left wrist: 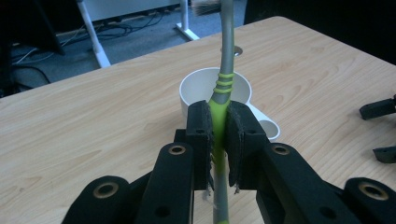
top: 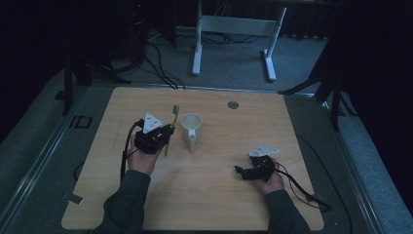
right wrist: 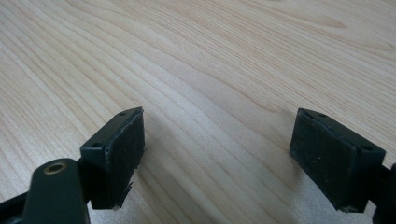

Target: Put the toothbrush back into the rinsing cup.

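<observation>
Toothbrush (left wrist: 221, 88) bristles cut off at frame top, probably pointing away from the cup (left wrist: 198, 91) behind it, left gripper (left wrist: 219, 133) clamped on its handle, right gripper (right wrist: 219, 158) wide apart, empty, over table (right wrist: 210, 56).

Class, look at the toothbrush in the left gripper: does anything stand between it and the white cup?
Nothing visible does. The left gripper holds the toothbrush just short of the cup, with bare table around.

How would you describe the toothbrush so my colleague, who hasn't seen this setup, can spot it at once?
Start at the wooden table and find the white cup near its middle. Just left of the cup, the left gripper is shut on the toothbrush, holding it off the tabletop. It is the one long thin thing there, lime green and grey, bristles at the far end.
</observation>
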The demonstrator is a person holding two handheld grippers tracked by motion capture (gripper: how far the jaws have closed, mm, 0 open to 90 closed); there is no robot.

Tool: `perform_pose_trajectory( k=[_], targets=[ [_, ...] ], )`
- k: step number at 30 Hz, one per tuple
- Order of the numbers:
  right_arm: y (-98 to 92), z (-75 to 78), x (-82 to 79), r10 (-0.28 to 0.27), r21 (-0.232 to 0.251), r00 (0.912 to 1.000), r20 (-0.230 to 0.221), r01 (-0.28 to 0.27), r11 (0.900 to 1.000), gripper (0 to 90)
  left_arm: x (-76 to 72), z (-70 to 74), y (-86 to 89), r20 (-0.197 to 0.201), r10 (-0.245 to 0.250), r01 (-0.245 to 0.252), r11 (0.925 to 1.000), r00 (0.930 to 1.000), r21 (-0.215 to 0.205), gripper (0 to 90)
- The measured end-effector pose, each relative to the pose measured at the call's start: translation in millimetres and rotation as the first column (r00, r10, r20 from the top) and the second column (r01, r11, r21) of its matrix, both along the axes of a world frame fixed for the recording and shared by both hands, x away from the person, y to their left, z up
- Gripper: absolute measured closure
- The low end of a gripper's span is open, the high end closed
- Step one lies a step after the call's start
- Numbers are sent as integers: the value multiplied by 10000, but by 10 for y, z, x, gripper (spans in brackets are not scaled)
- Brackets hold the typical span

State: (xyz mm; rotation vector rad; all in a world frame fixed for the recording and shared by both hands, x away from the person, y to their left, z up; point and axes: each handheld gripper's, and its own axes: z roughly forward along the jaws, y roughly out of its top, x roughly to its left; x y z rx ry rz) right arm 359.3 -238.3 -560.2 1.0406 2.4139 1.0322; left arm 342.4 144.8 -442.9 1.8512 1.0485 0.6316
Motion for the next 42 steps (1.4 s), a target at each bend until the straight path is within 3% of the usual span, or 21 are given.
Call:
perform_pose_trajectory(
  k=[19, 42],
  targets=[
    [1, 0, -2, -12, 7, 10000, -24, 12, 10000, 176, -14, 60, -20, 623, -250, 261, 9995, 9977, -171, 809],
    [0, 2, -1, -3, -14, 10000, -27, 3, 10000, 176, 20, 153, -86, 1108, -609, 664, 9967, 9920, -464, 809]
  ],
)
